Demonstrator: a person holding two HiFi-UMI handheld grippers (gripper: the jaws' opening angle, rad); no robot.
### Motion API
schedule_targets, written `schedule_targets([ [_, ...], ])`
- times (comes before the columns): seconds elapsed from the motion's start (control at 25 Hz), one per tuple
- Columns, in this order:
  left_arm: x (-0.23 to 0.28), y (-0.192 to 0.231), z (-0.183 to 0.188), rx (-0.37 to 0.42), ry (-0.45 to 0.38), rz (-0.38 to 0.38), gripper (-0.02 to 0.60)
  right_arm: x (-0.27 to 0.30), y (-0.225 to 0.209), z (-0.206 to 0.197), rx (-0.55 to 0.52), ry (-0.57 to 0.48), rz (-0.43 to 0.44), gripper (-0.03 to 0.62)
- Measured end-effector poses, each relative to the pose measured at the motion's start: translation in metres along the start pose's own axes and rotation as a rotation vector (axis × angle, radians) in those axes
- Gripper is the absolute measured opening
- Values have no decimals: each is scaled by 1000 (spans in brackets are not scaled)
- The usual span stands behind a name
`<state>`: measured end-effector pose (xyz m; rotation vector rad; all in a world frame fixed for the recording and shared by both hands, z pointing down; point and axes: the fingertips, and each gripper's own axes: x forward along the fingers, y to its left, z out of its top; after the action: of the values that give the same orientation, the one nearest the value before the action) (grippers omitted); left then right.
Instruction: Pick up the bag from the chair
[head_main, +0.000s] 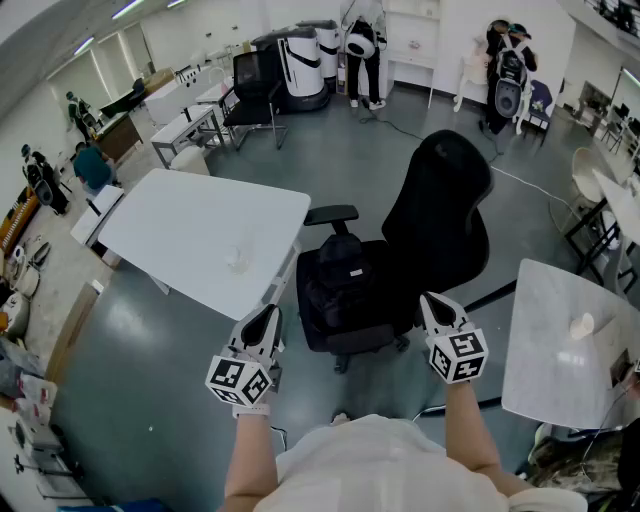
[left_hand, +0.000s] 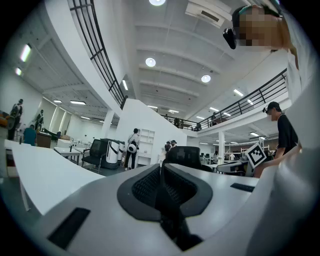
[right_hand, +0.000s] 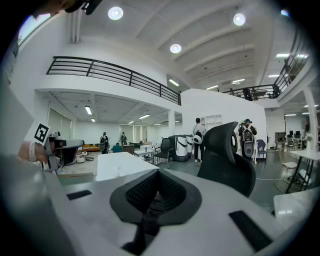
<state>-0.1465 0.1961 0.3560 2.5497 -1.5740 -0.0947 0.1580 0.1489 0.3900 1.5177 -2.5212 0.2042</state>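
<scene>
Left gripper (head_main: 265, 315) and right gripper (head_main: 431, 302) seem closed, empty.

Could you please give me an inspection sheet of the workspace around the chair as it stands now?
Surface: black chair, its seat taken up by the bag; grey floor around it.
Job's things: black bag sits on the seat, untouched.
Clutter: a small white thing on the white table left of the chair; another on the marbled table at right.
Grippers: left gripper and right gripper both shut, empty, held short of the bag.
Cables: a pale cable crosses the floor behind the chair.
Surroundings: people standing at the far side; more desks beyond.
</scene>
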Motion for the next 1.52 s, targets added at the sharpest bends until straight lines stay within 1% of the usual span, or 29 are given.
schedule_targets([
  [0.52,8,6,0,-11,2,-13,43,9,2,4,-12,7,1,17],
  [0.84,12,10,-4,-15,6,-34,43,18,6,1,15,8,16,18],
  [1.0,10,19,-4,-19,5,-32,43,25,12,3,-5,13,12,18],
  [1.28,5,33,1,-24,-5,-21,43,33,18,9,14,-2,7,19],
  [1.52,7,32,-4,-41,-6,-32,43,30,20,5,9,15,7,19],
])
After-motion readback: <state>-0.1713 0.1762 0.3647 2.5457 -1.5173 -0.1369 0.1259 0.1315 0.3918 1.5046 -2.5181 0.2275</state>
